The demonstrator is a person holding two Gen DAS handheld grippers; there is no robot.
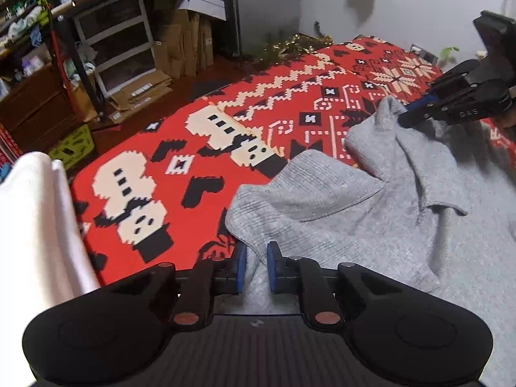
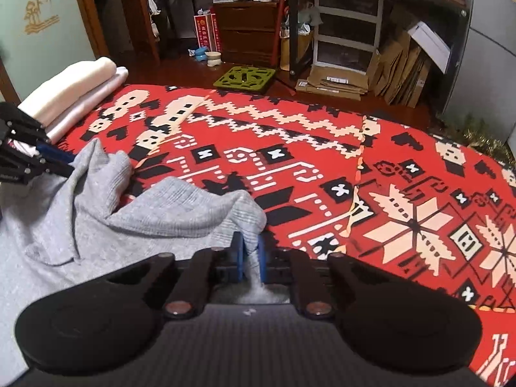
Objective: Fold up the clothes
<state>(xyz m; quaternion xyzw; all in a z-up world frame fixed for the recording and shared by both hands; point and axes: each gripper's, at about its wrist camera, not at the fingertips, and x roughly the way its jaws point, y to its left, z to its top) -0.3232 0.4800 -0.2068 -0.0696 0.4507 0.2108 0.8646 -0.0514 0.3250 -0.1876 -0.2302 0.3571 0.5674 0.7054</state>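
A grey knit garment [image 1: 371, 213] lies bunched on a red patterned blanket [image 1: 180, 174]. My left gripper [image 1: 257, 269] is shut on one ribbed edge of it, with cloth pinched between the blue pads [image 1: 273, 267]. My right gripper [image 2: 251, 258] is shut on another ribbed corner of the same grey garment [image 2: 154, 213]. Each gripper shows in the other's view: the right gripper [image 1: 409, 114] holds a raised peak of cloth at the upper right, and the left gripper [image 2: 64, 163] holds a peak at the left edge.
Folded white clothes [image 2: 71, 93] are stacked at the blanket's left edge, seen also as white cloth [image 1: 35, 222] beside the left gripper. Beyond the red blanket [image 2: 322, 167] stand a drawer unit [image 2: 346, 25], flat cardboard [image 2: 403, 67], a green crate [image 2: 245, 79] and shelves.
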